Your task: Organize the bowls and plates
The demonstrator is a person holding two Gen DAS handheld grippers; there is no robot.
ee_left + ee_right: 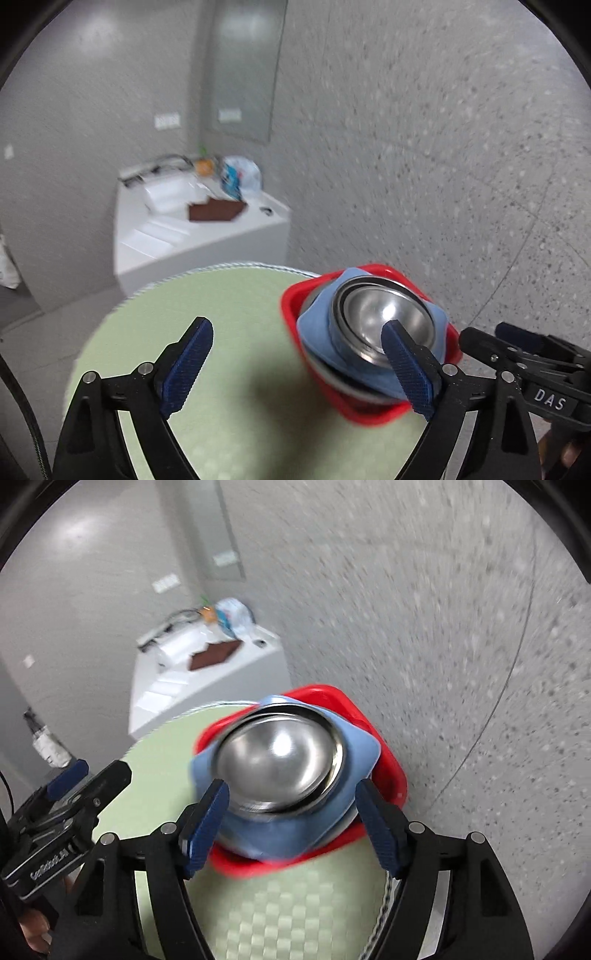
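Observation:
A stack of dishes stands on the right part of a round pale-green woven table top [236, 295] [295, 908]. At the bottom is a red square plate [369, 415] [389, 764], on it a blue plate [314, 326] [364, 747], and on top nested steel bowls [380, 306] [277, 753]. My left gripper [297, 326] is open above the table; its right finger hangs over the bowls' near rim and nothing is between the jaws. My right gripper [291, 786] is open just over the stack's near side, one pad on each side, not pressing. Each view shows the other gripper at its edge.
Behind the table stands a low white cabinet [199, 240] [207, 686] with a brown item, a plastic bag and cables on top. A speckled grey floor [443, 147] spreads to the right, and grey walls rise at the back left.

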